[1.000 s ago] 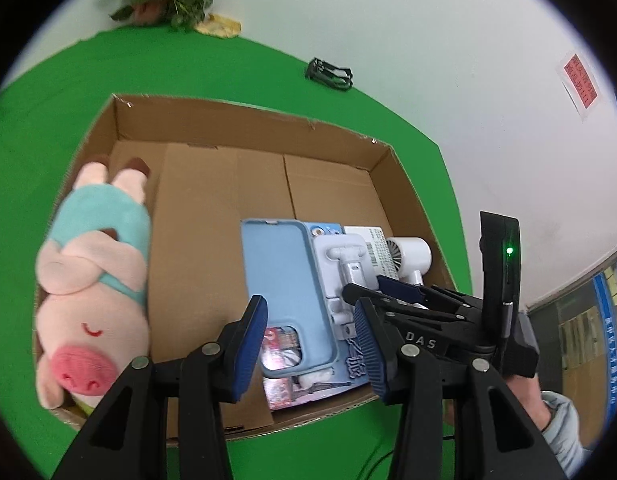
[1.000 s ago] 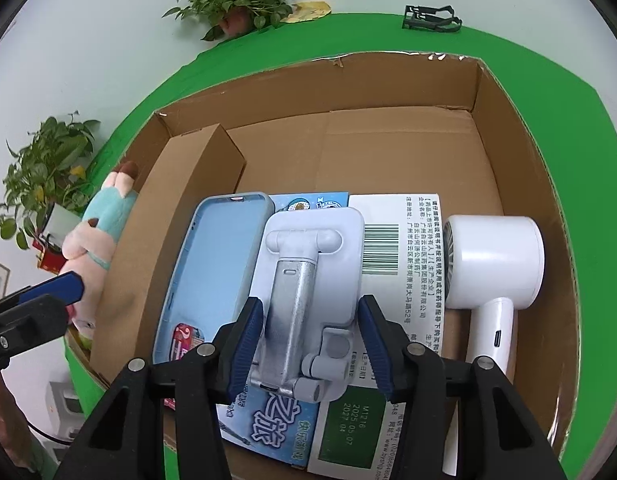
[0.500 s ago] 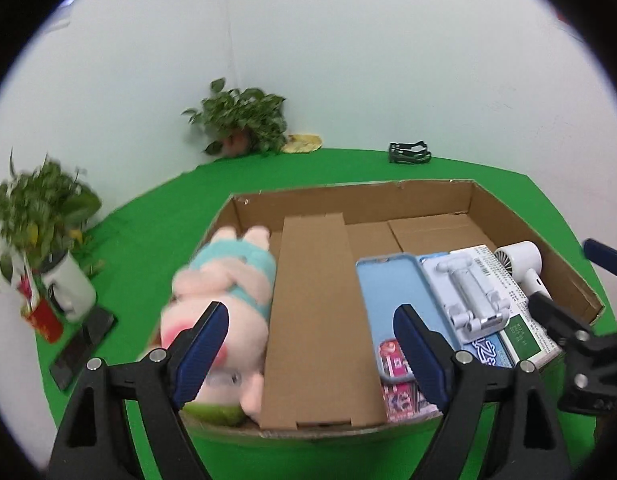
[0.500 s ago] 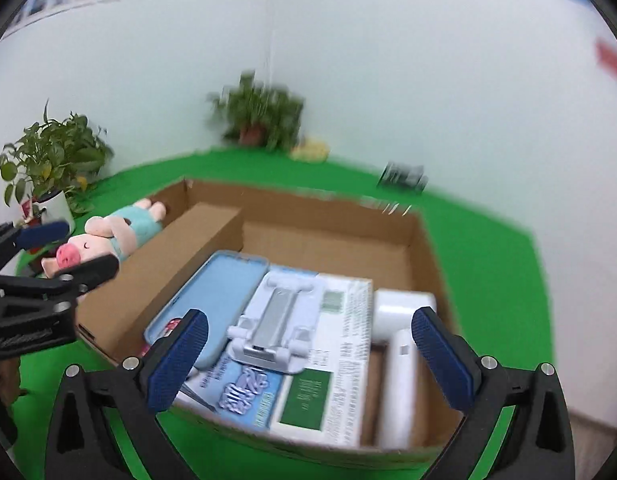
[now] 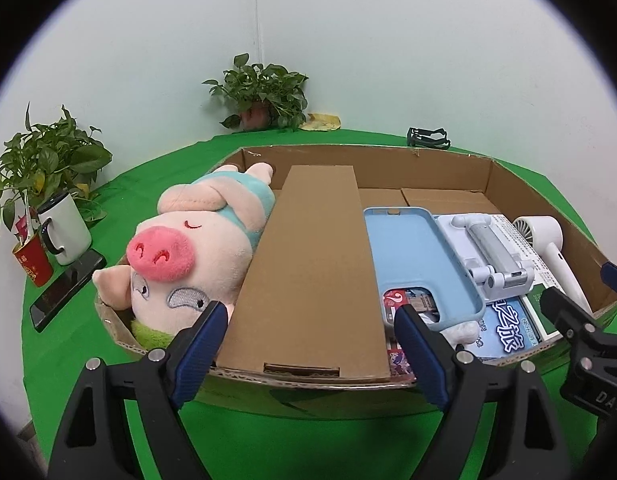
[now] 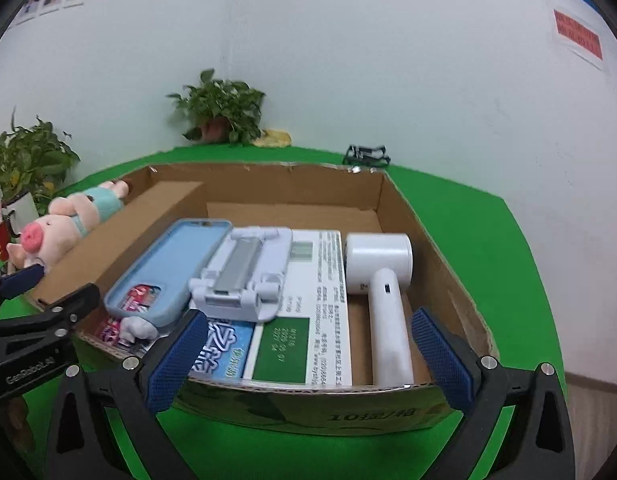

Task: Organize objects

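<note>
Left wrist view: left gripper hung in front of the box, jaws wide, holding nothing. Right wrist view: right gripper sat at the box's near wall, jaws also wide and empty.

Box stood on the green counter. A cardboard divider ran front to back and split it in two. Left compartment: plush pig lying on its back, snout toward the near wall, one ear over the rim. Right compartment, left to right:
- blue phone case, lying open side up, tilted, partly over a pink card packet
- white phone stand, folded, touching the case's right edge and resting on the printed sheets
- blue booklet and a white sheet with a green patch lying flat under the stand
- white hair dryer, head toward the back, handle toward the near wall, just beside the right wall

Outside the box, on the counter: white mug and red cup to the left, dark phone flat beside them, two potted plants by the wall, a black clip-like object behind the box.
</note>
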